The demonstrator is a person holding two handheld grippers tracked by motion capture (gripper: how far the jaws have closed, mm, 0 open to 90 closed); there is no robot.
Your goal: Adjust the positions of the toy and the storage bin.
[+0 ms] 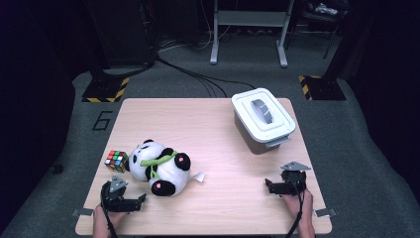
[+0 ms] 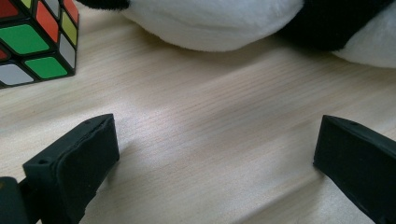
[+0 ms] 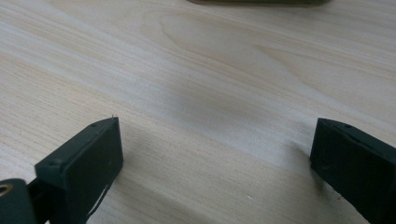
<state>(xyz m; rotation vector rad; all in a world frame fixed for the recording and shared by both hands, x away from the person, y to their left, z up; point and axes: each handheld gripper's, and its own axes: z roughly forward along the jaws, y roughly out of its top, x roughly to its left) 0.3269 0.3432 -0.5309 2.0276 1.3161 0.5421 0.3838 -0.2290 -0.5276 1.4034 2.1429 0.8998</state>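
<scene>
We are holding the left tool [image 1: 142, 200] low at the near left corner of the surface [image 1: 218, 148], its jaws standing wide with bare wood between them. The panda plush [image 1: 159, 166] is lying on its side just beyond it, its long axis running from far left to near right, head toward the Rubik's cube [image 1: 116, 161], which is sitting just beside that head. In the left gripper view the panda plush [image 2: 219, 23] is being cut off by the top edge, so we are seeing just white belly and a black limb, and the Rubik's cube [image 2: 39, 39] is cropped at the corner.

We are resting the right tool [image 1: 268, 185] at the near right, jaws also wide apart over empty wood. The white lidded box [image 1: 262, 119] is standing at the far right, lid on, well apart from both tools.

The surface is pale wood grain. Beyond it the room is lying dark, with grey floor, cables, and yellow-black striped bases.
</scene>
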